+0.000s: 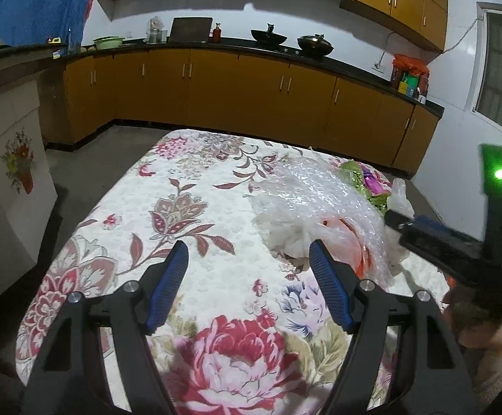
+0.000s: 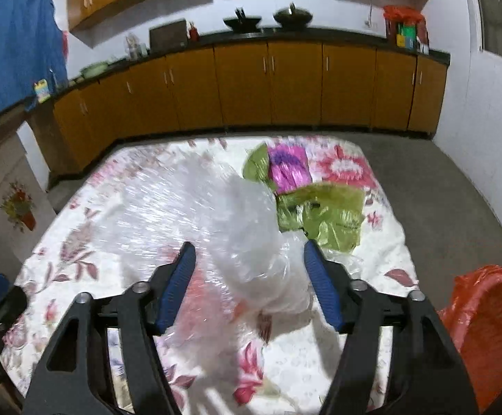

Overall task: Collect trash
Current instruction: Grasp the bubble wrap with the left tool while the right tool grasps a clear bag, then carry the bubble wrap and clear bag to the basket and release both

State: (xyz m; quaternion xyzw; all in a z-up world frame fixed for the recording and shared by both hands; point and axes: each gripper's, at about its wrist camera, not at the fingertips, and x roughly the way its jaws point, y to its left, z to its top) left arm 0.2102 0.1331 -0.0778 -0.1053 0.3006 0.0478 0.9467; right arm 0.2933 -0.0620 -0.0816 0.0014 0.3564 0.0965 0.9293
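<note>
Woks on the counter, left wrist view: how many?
2. One wok sits near the middle of the black counter; the other wok is just to its right. None looks hidden.

One bench [image 2: 382, 242] under a floral cloth carries the trash: one sheet of clear bubble wrap [image 2: 188, 200], one crumpled clear plastic bag [image 2: 268, 276], one green wrapper [image 2: 323, 214] and one purple foil wrapper [image 2: 290, 169]. One basket lined with an orange bag [image 2: 489, 325] stands beside the bench. Two woks [image 1: 314, 45] sit on the far kitchen worktop. Two tongs, left [image 1: 247, 254] and right [image 2: 247, 254], are in view.
</note>
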